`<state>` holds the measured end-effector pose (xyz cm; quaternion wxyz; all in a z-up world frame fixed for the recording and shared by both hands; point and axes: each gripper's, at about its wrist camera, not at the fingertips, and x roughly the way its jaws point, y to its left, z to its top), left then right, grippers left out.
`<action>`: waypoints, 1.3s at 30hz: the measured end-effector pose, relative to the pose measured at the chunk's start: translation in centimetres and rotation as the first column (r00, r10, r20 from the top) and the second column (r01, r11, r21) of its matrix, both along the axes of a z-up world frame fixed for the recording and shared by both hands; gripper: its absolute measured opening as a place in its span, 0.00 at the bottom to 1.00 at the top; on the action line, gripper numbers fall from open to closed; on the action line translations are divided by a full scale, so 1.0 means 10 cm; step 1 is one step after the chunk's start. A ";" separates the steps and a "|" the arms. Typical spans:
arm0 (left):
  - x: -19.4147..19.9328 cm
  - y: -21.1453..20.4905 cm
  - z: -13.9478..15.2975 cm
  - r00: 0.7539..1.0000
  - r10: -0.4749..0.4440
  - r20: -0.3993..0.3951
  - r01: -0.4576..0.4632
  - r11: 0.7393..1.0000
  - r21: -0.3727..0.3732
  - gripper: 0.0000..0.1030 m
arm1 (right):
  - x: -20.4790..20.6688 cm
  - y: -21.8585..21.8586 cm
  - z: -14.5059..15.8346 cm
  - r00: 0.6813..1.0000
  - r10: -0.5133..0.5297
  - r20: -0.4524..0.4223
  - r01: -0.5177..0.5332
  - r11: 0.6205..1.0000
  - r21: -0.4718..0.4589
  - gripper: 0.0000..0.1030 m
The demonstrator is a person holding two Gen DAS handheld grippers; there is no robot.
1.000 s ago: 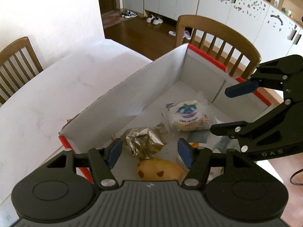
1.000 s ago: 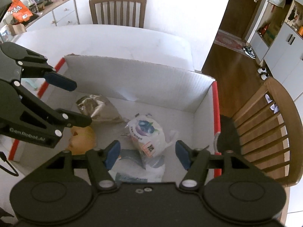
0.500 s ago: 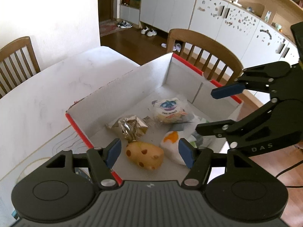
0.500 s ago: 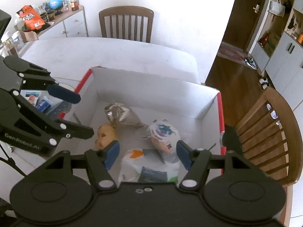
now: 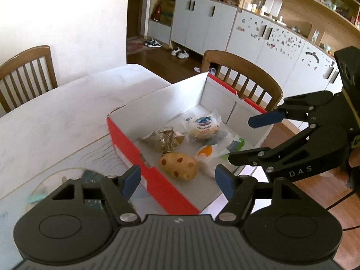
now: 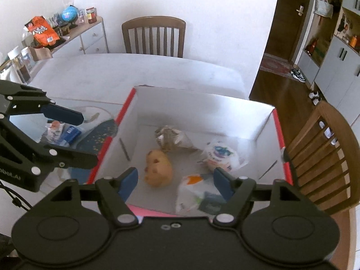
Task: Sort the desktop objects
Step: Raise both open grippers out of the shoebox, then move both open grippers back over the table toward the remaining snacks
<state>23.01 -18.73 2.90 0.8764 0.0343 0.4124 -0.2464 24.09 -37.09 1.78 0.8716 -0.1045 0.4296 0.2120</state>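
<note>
a white cardboard box [image 5: 144, 164] with red outer sides sits on the pale table [image 5: 67, 112], near its edge by a wooden chair [image 5: 245, 72]. inside the box lie a yellow spotted bun [image 5: 178, 165], a crumpled foil wrapper [image 5: 165, 138], a round packaged snack with a blue label [image 5: 202, 126] and a white bag with an orange mark [image 5: 208, 157]. the bun sits just beside the white bag, with the foil wrapper behind it. the left gripper [image 5: 177, 181] hangs above the near wall of the box, its jaws opening, with nothing between them. the right gripper [image 6: 174, 183] hangs above the box too, its jaws also opening and empty; the bun and white bag lie below it. left of the box, on the table, a few small packets [image 6: 60, 131] and a dark patterned item [image 6: 100, 136] lie together
</note>
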 end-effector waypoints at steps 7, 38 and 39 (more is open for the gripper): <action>-0.25 0.31 0.02 1.000 0.012 0.023 -0.011 1.000 -0.009 0.76 | -0.22 0.26 0.04 1.000 -0.007 0.007 0.007 1.000 0.019 0.81; -1.10 1.73 -0.27 0.985 0.153 0.084 -0.150 0.988 -0.039 0.99 | -0.84 1.47 -0.03 0.995 -0.011 0.100 -0.001 0.993 0.116 0.97; -1.12 1.75 -0.29 0.983 0.159 0.091 -0.156 0.987 -0.037 0.99 | -0.84 1.50 -0.05 0.995 -0.012 0.098 0.000 0.993 0.116 0.97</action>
